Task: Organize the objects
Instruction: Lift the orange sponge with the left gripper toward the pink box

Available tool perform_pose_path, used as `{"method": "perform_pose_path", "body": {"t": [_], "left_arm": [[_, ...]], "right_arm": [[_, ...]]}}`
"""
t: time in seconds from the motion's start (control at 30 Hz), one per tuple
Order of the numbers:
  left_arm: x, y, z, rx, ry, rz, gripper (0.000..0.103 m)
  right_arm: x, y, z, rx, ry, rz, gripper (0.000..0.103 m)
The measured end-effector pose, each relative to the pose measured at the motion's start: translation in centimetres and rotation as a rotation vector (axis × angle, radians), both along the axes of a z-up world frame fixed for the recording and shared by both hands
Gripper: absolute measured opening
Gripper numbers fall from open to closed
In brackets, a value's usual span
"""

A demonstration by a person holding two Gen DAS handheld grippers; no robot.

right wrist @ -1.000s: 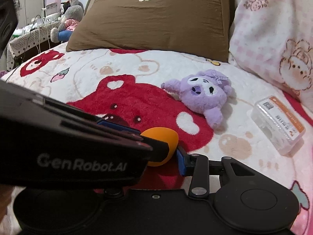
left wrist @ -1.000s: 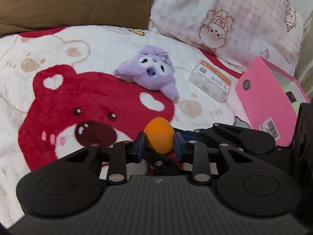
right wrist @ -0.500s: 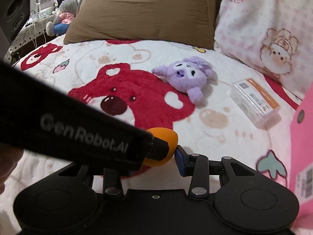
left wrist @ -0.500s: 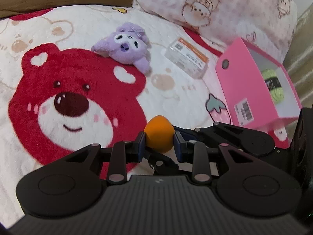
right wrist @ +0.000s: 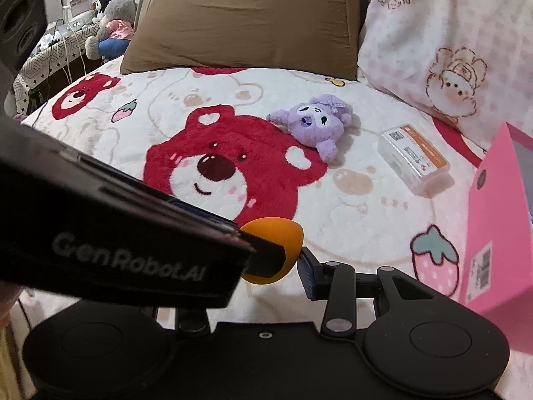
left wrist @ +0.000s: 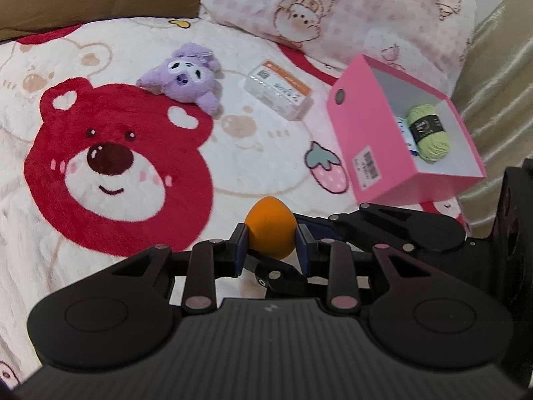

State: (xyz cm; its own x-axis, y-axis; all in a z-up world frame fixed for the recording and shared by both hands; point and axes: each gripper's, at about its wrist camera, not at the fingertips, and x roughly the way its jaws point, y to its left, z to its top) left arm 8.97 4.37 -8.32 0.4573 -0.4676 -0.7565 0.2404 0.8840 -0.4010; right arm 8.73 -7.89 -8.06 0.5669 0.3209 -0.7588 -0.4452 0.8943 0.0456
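An orange egg-shaped sponge (left wrist: pixel 271 230) is pinched between the blue pads of my left gripper (left wrist: pixel 271 244), which is shut on it above the bear blanket. In the right wrist view the same orange egg (right wrist: pixel 279 233) sits at my right gripper (right wrist: pixel 271 268). Its right pad presses the egg's pointed end. Its other finger is hidden behind the left gripper's black finger (right wrist: pixel 266 256), which crosses the view from the left. To the right stands an open pink box (left wrist: pixel 376 153) holding a green yarn ball (left wrist: pixel 429 133).
A purple plush (left wrist: pixel 186 76) and a clear plastic case with an orange label (left wrist: pixel 279 90) lie on the bear-print blanket (left wrist: pixel 116 166). A brown pillow (right wrist: pixel 250 23) and a pink patterned pillow (left wrist: pixel 349 6) line the back. A beige curtain (left wrist: pixel 499 66) hangs behind the box.
Both grippers rose and pulled back together with the egg still between them. The plush and case shrank into the distance, and the pink box with the yarn came fully into view.
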Motion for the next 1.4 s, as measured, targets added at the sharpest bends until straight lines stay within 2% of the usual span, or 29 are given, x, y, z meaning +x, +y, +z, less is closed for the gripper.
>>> {"method": "perform_pose_path", "body": {"t": [0.3, 0.6, 0.93, 1.17, 1.4], "left_arm": [[-2.3, -1.3, 2.6, -0.036, -0.027, -0.044, 0.029], [-4.1, -2.5, 5.2, -0.078, -0.034, -0.091, 0.029], [-5.9, -4.4, 6.7, -0.018, -0.056, -0.118, 0.029], [-6.5, -5.1, 7.9, -0.024, -0.059, -0.119, 0.029], [-7.4, -7.2, 9.0, 0.005, -0.086, -0.153, 0.03]], "right_arm": [[-2.4, -2.4, 2.5, 0.05, 0.01, -0.032, 0.046], [-4.7, -4.1, 5.3, 0.043, -0.017, -0.045, 0.046], [-6.1, -5.4, 6.7, 0.043, -0.012, -0.03, 0.046], [-6.9, -6.1, 7.7, 0.046, -0.038, -0.023, 0.046], [-7.7, -7.3, 8.8, 0.019, -0.062, -0.007, 0.046]]}}
